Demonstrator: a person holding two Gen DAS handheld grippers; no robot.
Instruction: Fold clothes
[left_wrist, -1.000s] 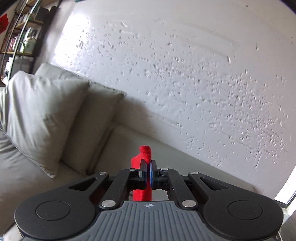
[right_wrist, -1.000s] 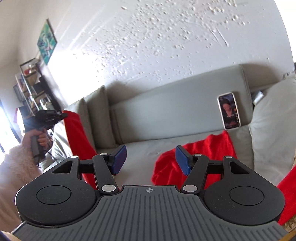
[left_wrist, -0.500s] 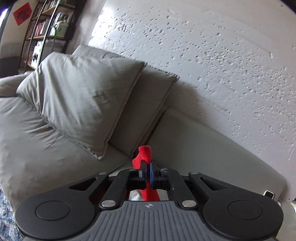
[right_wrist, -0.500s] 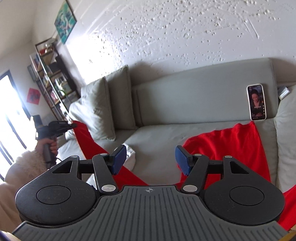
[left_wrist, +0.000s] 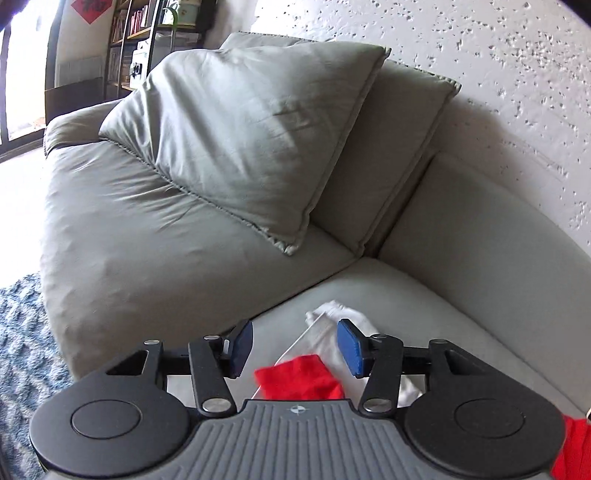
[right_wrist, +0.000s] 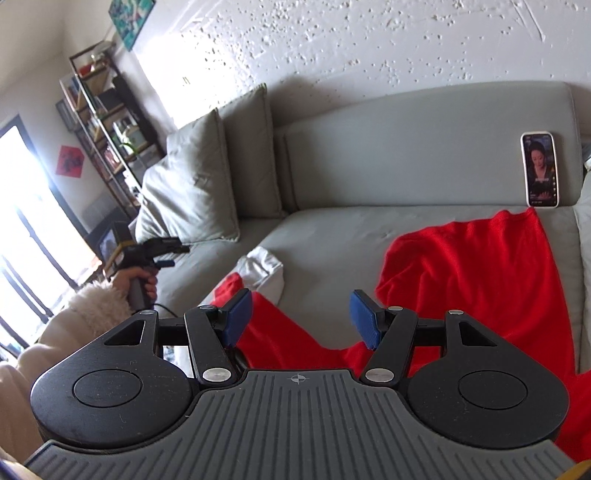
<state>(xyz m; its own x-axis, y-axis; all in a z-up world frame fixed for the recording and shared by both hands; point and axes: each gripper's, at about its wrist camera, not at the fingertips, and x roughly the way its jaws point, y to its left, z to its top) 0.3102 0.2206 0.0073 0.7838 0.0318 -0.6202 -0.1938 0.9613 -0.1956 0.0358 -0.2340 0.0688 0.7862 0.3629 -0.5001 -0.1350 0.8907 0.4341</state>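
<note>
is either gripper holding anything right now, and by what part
Nothing is held. The left gripper is opening, its pads clear of the red garment lying below them. The right gripper is open above the sofa.

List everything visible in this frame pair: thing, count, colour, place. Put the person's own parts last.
red garment: one, red, spread over the sofa seat
white garment: one, white, crumpled on the seat beside the red cloth's end
sofa: one, grey, against the white wall
cushions: two, grey, in the sofa corner
phone: one, white-edged, screen lit, leaning on the backrest
shelf: one, dark frame, by the window
rug: one, blue, on the floor
left gripper: jaws opening, red cloth below
right gripper: open, empty
hand: fluffy white sleeve
</note>
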